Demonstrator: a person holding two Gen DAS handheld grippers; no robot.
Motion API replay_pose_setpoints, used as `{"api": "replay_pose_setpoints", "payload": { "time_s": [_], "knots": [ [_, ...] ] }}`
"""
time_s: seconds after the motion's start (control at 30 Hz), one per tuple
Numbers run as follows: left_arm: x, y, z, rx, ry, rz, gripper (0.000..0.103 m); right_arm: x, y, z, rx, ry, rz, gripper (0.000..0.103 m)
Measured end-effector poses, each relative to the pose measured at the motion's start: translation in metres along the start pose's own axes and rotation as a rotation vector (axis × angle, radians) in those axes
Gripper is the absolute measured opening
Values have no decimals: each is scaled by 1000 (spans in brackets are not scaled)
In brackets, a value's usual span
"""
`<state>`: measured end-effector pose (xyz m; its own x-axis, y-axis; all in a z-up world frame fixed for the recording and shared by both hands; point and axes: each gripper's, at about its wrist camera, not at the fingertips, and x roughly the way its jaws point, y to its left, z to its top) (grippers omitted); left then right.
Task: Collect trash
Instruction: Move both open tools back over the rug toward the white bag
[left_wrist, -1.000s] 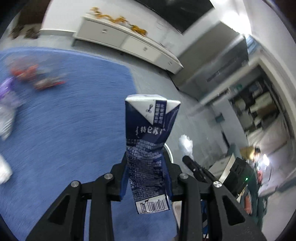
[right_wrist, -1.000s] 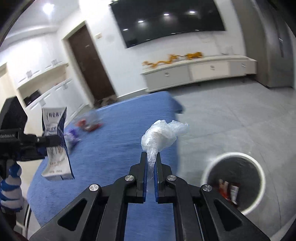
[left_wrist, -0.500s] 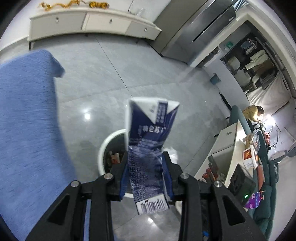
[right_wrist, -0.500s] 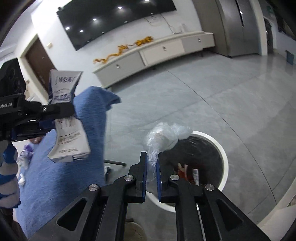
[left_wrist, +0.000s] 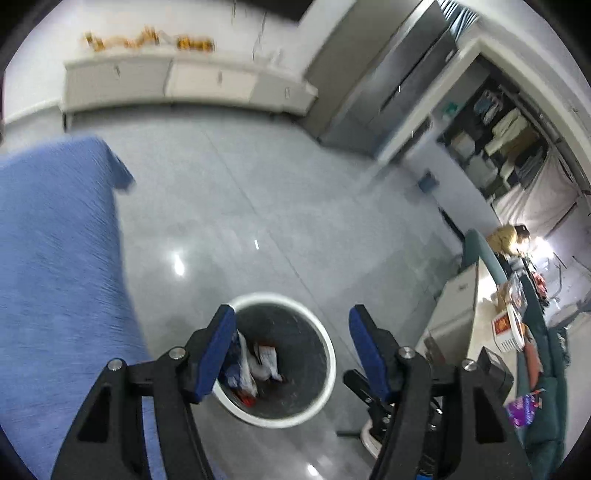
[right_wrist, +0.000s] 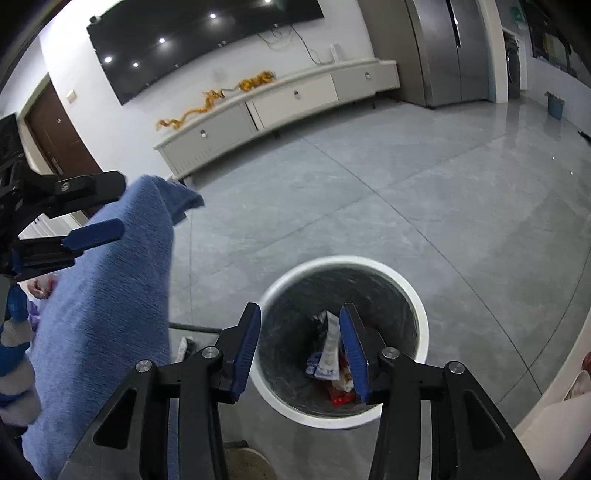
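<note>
Directly beneath both tools, the white-rimmed trash bin (right_wrist: 421, 325) stands on the grey floor (right_wrist: 406, 192). The right hand-held gripper (right_wrist: 299, 343) hangs over its mouth, jaws spread wide and holding nothing; the left hand-held gripper (left_wrist: 291, 343) is likewise released and empty, its opening centred on the same bin (left_wrist: 328, 354). Inside lies the collected trash (right_wrist: 327, 354): a blue-and-white carton with red wrappers below it, too jumbled to give one long axis. To the left, just beside the bin, the blue-covered counter (right_wrist: 103, 306) carries the remaining litter (right_wrist: 40, 288), glimpsed only at the left edge of the right wrist view. That litter lies behind and left of both tools, and the left one appears nearer to it. Beyond, a white cabinet (right_wrist: 280, 107) lines the far wall.
</note>
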<state>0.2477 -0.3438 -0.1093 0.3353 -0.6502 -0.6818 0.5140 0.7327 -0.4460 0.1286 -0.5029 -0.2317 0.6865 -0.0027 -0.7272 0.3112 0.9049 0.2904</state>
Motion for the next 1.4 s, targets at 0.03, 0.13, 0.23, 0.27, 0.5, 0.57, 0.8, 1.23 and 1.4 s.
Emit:
{"api": "replay_pose_setpoints", "payload": {
  "time_s": [0.03,0.13,0.23,0.27,0.5,0.57,0.8,1.23,1.4],
  "knots": [
    [-15,-2,0,18,-26,12,62,-6,4,1,-8,-17,11,45],
    [-53,-9,0,67,-74,48,62,-28,25,11,-44,-75,37,45],
    [-100,-12,-3,96,-155,101,62,-54,49,21,-74,-144,87,49],
    [-116,-11,-5,98,-179,118,62,-64,58,23,-86,-166,103,49],
    [-216,8,-32,99,-280,221,63,-136,119,26,-179,-308,200,49],
    [-243,17,-43,91,-307,246,63,-154,132,26,-195,-335,215,49],
    [-331,59,-91,44,-396,336,63,-218,190,11,-288,-425,252,49],
    [-499,85,-204,15,-653,501,64,-336,268,-43,-458,-556,328,64],
    [-544,88,-241,-6,-713,563,73,-372,283,-66,-508,-588,367,64]
  ]
}}
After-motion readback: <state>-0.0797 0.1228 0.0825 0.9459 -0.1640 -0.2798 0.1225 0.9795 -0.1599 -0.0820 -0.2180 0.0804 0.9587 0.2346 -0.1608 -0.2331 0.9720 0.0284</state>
